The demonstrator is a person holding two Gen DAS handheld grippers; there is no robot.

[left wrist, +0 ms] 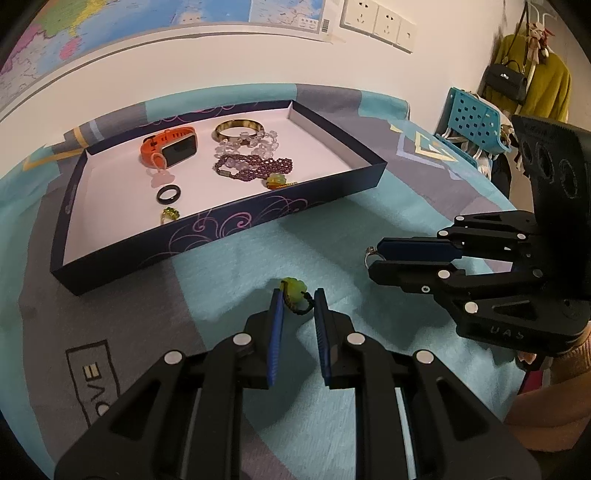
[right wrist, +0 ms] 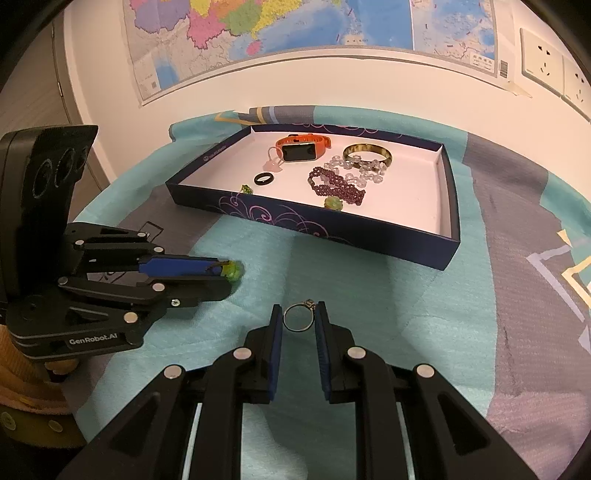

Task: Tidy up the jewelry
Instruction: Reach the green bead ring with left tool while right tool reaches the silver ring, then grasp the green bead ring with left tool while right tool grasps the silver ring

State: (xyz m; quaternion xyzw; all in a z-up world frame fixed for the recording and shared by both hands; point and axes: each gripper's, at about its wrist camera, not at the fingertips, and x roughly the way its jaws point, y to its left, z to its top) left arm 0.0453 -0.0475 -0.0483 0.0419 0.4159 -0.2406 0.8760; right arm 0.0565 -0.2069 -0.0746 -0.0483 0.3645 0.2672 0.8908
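A dark blue box lid used as a tray lies on the cloth. It holds an orange smartwatch, a gold bangle, clear and purple bead bracelets, a black ring and small green pieces. My left gripper is open around a green pendant on a dark cord lying on the cloth. My right gripper is open around a thin silver ring with a small stone, on the cloth; its tips show in the left wrist view.
A teal and grey patterned cloth covers the table. A wall with a map and sockets stands behind. A blue plastic chair and a coat rack with bags are at the far right.
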